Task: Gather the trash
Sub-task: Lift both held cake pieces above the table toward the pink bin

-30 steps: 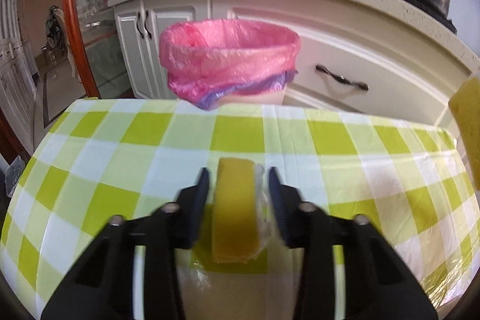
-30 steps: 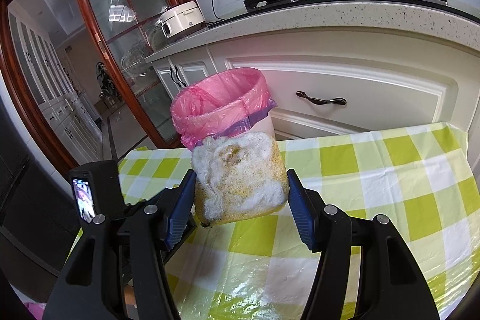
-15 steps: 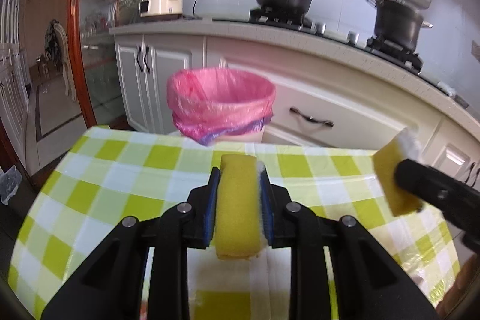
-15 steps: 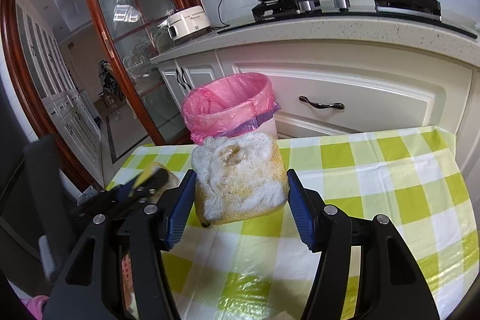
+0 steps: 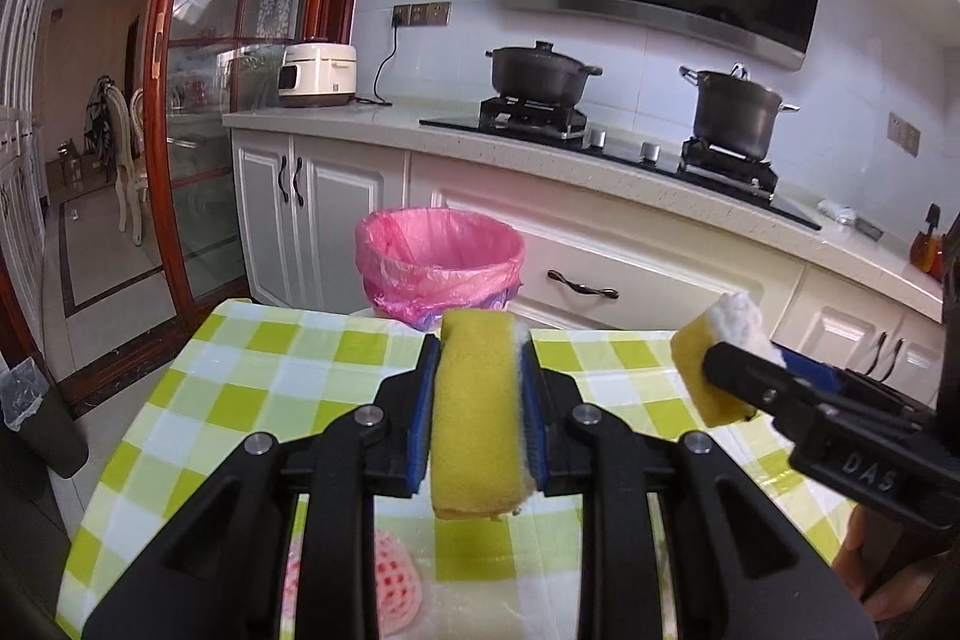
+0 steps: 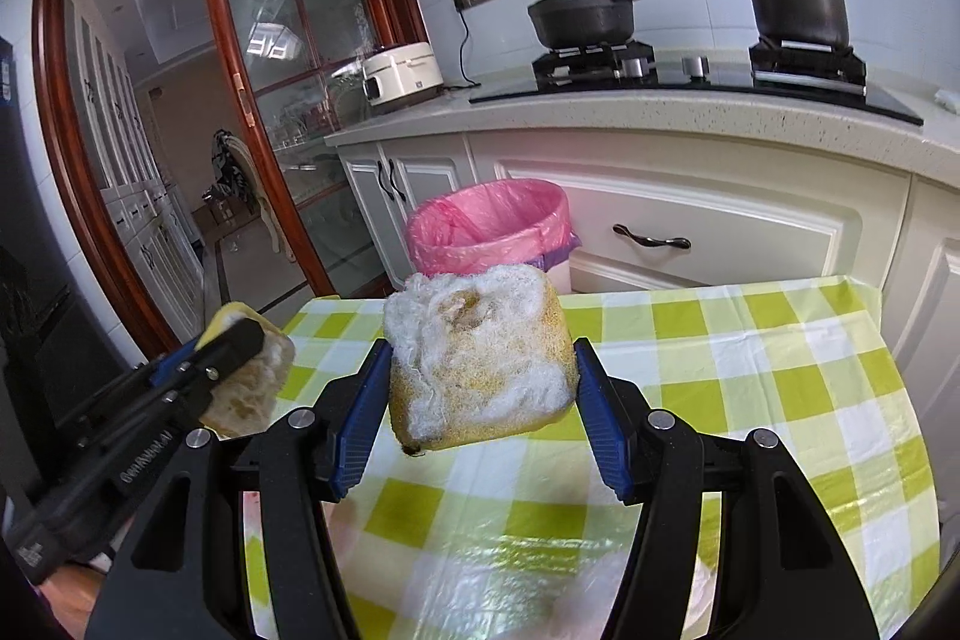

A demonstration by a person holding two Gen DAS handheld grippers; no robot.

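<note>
My left gripper is shut on a yellow sponge, held on edge above the checked table. My right gripper is shut on a worn yellow sponge with a white scouring face, also held above the table. Each gripper shows in the other's view: the right one at the right of the left wrist view, the left one at the left of the right wrist view. A bin with a pink bag stands on the floor beyond the table's far edge, also in the right wrist view.
A pink and white foam net lies on the table below my left gripper. White cabinets and a counter with two pots on a stove run behind the bin. A glass door is at the left.
My left gripper has closed on the yellow sponge and lifted it off the table. Both grippers have risen and pulled back, so the bin looks smaller and farther.
</note>
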